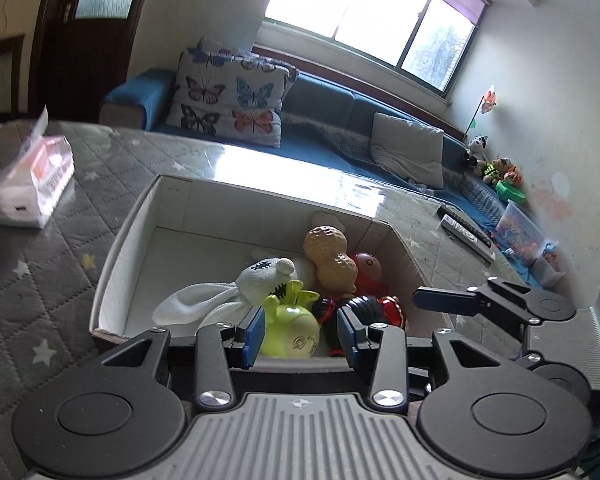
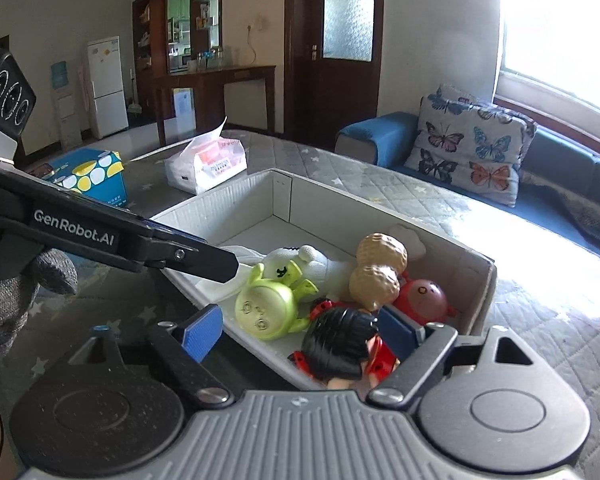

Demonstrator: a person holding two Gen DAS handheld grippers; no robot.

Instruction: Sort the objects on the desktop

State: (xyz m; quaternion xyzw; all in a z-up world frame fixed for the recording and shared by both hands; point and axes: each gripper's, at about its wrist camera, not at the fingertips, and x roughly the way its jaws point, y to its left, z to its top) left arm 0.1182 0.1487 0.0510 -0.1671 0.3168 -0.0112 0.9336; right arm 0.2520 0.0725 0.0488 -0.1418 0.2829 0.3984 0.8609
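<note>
A white cardboard box (image 1: 124,240) (image 2: 284,196) on the quilted table holds several toys: a white plush rabbit (image 1: 256,284) (image 2: 320,264), a yellow-green figure (image 1: 292,328) (image 2: 266,312), a tan peanut toy (image 1: 332,256) (image 2: 378,270), a red round-headed doll (image 1: 370,270) (image 2: 422,296) and a black-haired doll in red (image 1: 364,308) (image 2: 342,342). My left gripper (image 1: 302,334) is open, its pads either side of the yellow-green figure without closing on it. My right gripper (image 2: 300,330) is open above the black-haired doll at the box's near end.
A tissue pack (image 1: 32,184) (image 2: 208,164) lies on the table beyond the box. A blue spotted box (image 2: 90,176) stands further left. Remote controls (image 1: 466,234) lie near the table's far right edge. A blue sofa with butterfly cushions (image 1: 232,100) runs behind the table.
</note>
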